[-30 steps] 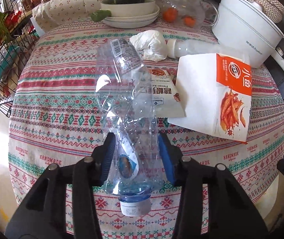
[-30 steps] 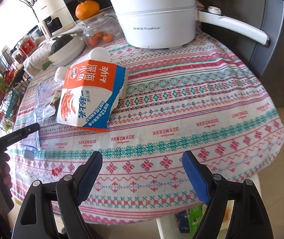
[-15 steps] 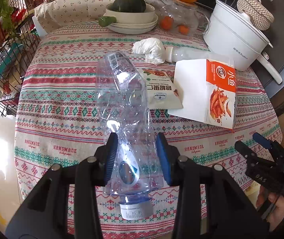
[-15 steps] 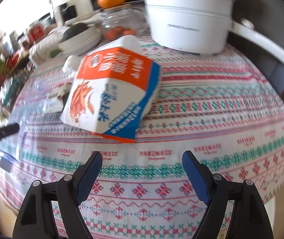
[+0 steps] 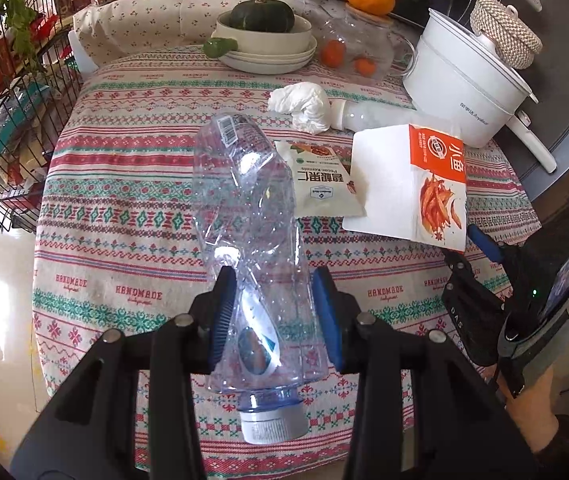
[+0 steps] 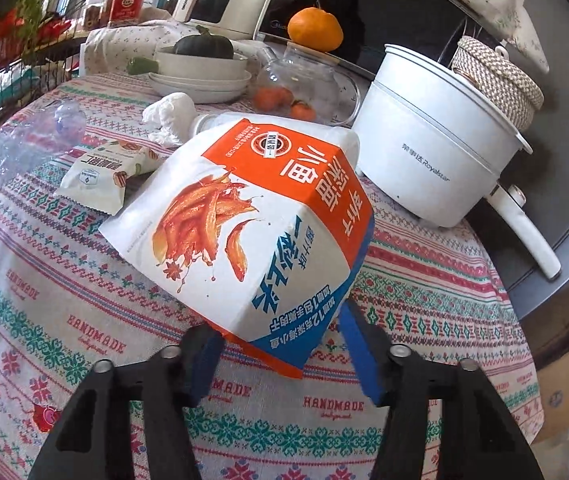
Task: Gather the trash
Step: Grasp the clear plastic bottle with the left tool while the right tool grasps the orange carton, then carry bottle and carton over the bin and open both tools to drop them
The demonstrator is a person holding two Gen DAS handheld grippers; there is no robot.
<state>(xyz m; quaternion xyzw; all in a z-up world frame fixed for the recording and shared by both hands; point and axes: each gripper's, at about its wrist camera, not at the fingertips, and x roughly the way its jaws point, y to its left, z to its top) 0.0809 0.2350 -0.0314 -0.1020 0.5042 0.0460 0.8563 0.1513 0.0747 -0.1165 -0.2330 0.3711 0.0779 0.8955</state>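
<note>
The crushed plastic bottle (image 5: 250, 240) runs near-to-far, cap toward the camera, base far, raised over the tablecloth (image 5: 124, 184). The left gripper (image 5: 276, 320) pinches its lower body. The right gripper (image 6: 280, 356), fingers wide, straddles the snack box's (image 6: 252, 220) near corner.

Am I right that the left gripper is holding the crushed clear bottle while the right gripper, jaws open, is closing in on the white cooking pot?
Not quite: the right gripper, jaws open, is at the near corner of the orange-and-white snack bag, not the white cooking pot, as the right wrist view shows. The left gripper does hold the crushed clear bottle.
</note>
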